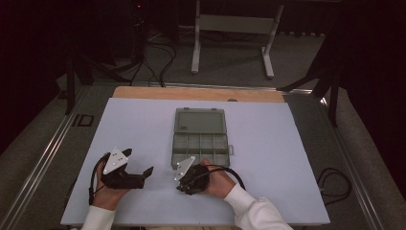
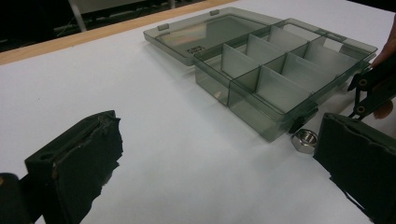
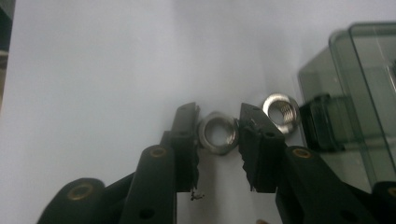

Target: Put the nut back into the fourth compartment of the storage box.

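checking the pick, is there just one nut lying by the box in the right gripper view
No, two: one nut sits between the right claw pads, and a second nut lies beside it against the box.

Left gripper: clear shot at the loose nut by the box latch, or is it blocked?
Probably yes. The left gripper is open, with bare table up to the second nut beside the organizer box. The right gripper, around the other nut, crowds that spot.

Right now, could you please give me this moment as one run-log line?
right gripper: jaws closing around a nut | second nut: on table beside open box | left gripper: open, holding nothing
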Tool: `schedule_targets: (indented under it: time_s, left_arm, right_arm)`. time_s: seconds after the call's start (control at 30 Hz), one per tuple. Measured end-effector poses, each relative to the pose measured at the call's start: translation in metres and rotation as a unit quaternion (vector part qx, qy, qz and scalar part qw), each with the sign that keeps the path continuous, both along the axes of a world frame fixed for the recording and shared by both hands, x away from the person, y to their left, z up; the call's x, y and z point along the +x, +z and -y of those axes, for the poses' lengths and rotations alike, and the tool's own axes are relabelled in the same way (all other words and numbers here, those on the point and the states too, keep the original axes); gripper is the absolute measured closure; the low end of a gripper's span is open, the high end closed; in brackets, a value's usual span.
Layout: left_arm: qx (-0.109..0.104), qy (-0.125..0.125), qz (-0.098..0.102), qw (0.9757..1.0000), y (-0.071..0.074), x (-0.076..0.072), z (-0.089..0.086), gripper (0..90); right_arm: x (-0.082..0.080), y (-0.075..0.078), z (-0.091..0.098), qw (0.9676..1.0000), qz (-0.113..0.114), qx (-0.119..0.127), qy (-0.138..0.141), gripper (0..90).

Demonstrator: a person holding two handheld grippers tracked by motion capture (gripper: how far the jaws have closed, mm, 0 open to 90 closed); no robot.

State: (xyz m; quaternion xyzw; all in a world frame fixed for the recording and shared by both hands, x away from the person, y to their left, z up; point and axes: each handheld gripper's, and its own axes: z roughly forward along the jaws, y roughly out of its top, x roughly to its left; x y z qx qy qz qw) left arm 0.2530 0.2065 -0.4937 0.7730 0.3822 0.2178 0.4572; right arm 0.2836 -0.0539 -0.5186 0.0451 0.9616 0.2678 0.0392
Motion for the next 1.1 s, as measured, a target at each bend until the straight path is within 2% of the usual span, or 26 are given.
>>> schedule_targets:
  time_s: [0.33,0.6,0.8,0.9,1.1]
  left_arm:
    - [0.000,0.001,0.000,1.0000,0.000,0.000,0.000,1.4]
    - [0.000,0.000,0.000,1.0000,0.000,0.000,0.000,1.4]
    - [0.000,0.000,-0.001,1.0000,-0.001,0.000,0.001,1.4]
    - [0.000,0.000,-0.001,1.0000,-0.001,0.000,0.001,1.4]
    - [0.000,0.000,-0.001,1.0000,-0.001,0.000,0.001,1.4]
  right_arm:
    - [0.002,0.002,0.013,0.9998,0.000,-0.016,-0.008,70.1]
    - [0.007,0.004,0.033,0.9992,0.000,-0.027,-0.031,70.2]
    - [0.009,0.005,0.050,0.9983,-0.005,-0.028,-0.051,70.3]
    - [0.009,0.008,0.058,0.9982,-0.009,-0.020,-0.056,70.4]
    - [0.010,0.013,0.061,0.9981,-0.007,-0.016,-0.059,70.4]
